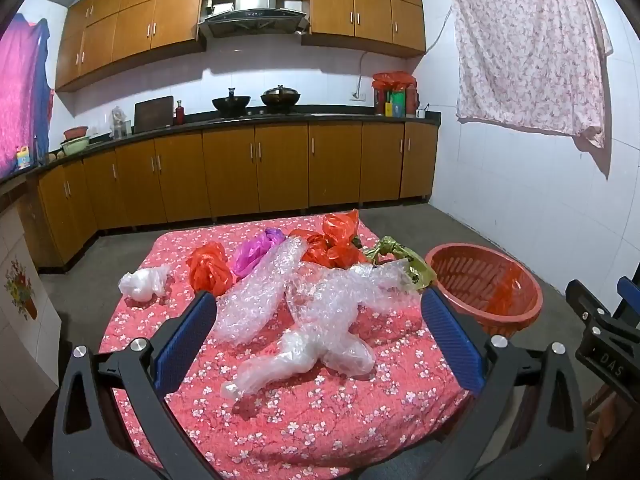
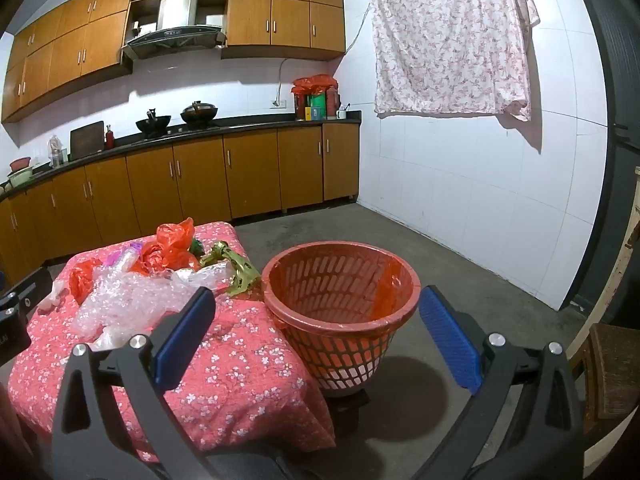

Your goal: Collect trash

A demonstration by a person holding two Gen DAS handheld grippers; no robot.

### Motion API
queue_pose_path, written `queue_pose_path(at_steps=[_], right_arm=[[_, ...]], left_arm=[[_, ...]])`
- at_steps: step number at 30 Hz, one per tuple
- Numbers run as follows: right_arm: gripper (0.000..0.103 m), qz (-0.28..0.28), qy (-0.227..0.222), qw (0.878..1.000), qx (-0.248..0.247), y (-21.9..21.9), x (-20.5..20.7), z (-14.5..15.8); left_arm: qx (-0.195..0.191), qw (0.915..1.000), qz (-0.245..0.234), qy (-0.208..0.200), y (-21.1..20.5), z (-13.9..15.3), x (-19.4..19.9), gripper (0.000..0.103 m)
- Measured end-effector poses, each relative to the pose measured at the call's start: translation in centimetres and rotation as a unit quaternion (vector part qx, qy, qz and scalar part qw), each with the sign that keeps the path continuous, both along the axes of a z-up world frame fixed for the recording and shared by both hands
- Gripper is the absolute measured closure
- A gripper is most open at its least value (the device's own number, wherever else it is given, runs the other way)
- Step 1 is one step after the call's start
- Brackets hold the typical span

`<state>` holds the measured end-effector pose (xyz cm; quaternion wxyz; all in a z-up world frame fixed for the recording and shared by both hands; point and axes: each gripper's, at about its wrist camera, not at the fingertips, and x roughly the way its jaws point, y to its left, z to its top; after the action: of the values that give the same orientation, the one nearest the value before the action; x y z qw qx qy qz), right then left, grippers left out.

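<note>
Hovering with both grippers' fingers spread wide over feather-light, crinkly, slippery bubble wrap (image 1: 320, 300) mid-counter (image 1: 360, 420) — best pinched at a bunched fold.

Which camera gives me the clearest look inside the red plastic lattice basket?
The right wrist view: the red plastic lattice basket sits centred, its whole rim and thin red liner visible. The left wrist view shows it only at the right, partly hidden behind that gripper's blue finger pad.
</note>
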<state>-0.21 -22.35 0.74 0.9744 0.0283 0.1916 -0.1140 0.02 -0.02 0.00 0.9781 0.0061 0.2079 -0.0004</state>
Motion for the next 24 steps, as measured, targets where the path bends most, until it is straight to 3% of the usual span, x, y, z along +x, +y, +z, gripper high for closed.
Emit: queue_pose_path(at_steps=[24], right_arm=[[0.004,0.000,0.000,1.000,0.000,-0.28,-0.18,0.18]], left_arm=[[-0.003,1.0000,0.000,0.002,0.02,0.00,0.00,0.002]])
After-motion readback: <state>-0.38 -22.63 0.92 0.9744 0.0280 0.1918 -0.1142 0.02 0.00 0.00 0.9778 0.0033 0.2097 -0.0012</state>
